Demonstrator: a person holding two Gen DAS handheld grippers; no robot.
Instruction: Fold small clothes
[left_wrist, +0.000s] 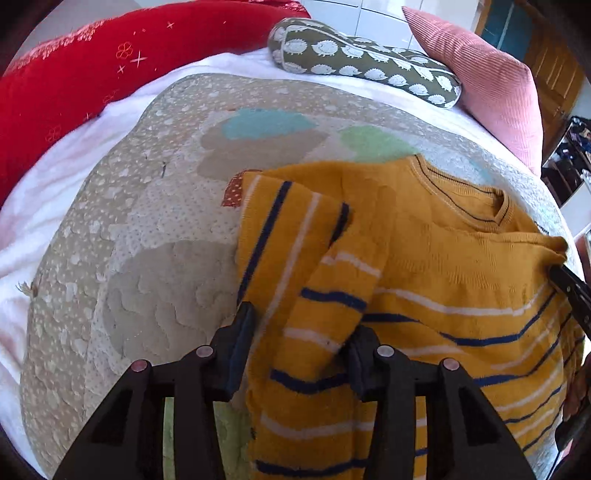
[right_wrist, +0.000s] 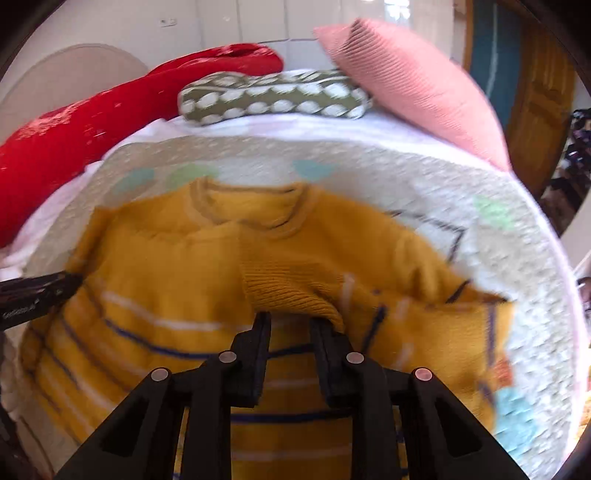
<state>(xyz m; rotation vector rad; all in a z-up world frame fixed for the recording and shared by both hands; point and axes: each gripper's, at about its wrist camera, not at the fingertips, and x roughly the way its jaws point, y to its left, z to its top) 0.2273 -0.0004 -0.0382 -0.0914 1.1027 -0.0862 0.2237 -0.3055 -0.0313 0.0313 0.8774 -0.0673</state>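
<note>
Clearly the mustard-yellow striped sweater (left_wrist: 443, 266) lay spread on the quilted play mat (left_wrist: 147, 240), filling the lower right of the left wrist view and the centre of the right wrist view (right_wrist: 177, 266), neckline toward the top of the frame. One sleeve (left_wrist: 295, 280) was folded across the body, its navy and white stripes running down between the fingers of the left gripper (left_wrist: 299, 354) at the bottom centre. Those fingers stood apart with the sleeve cloth between them, the right-hand pad touching it; whether they pinched it could not be told. The right gripper (right_wrist: 290, 325) pointed up the frame from the bottom centre, its fingers parted by a small gap just below a bunched ribbed cuff (right_wrist: 291, 291); the cuff sat at the tips, not visibly clamped.

Only the left wrist view showed the right gripper's black finger (left_wrist: 569, 291) at the right edge, against the sweater's shoulder. Only the right wrist view, which was blurred, showed the left gripper's dark tip (right_wrist: 40, 291) at the left edge, touching the sweater's side.

Beyond the mat, a white sheet (left_wrist: 66, 158) carried a red cushion (left_wrist: 74, 74) at upper left, an olive hedgehog-print pillow (left_wrist: 362, 62) at top centre, and a pink ribbed cushion (left_wrist: 487, 81) at upper right
</note>
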